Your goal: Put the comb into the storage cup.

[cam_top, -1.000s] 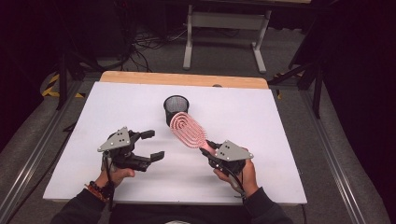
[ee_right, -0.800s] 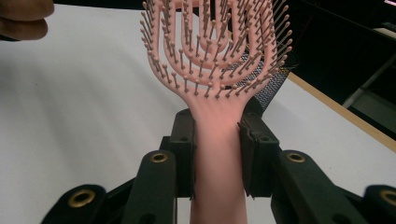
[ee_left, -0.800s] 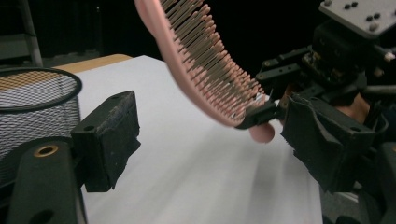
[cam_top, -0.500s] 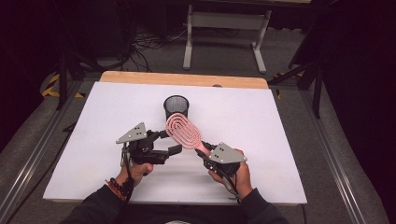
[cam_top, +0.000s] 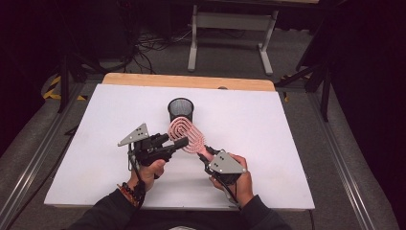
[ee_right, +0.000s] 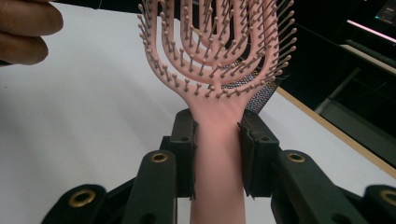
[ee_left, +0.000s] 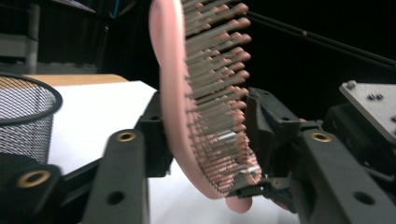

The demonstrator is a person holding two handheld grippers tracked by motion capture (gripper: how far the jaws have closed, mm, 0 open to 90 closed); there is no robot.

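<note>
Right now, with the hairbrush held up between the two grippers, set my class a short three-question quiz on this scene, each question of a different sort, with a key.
1. True or false: the right gripper is shut on the handle of the pink hairbrush.
2. Multiple choice: the left gripper has its jaws (A) clamped on the mesh cup, (B) open on either side of the brush head, (C) flat on the table.
3. Short answer: what stands on the white table just beyond the brush in the high view?

Key
1. True.
2. B.
3. A black mesh cup, upright.
</note>
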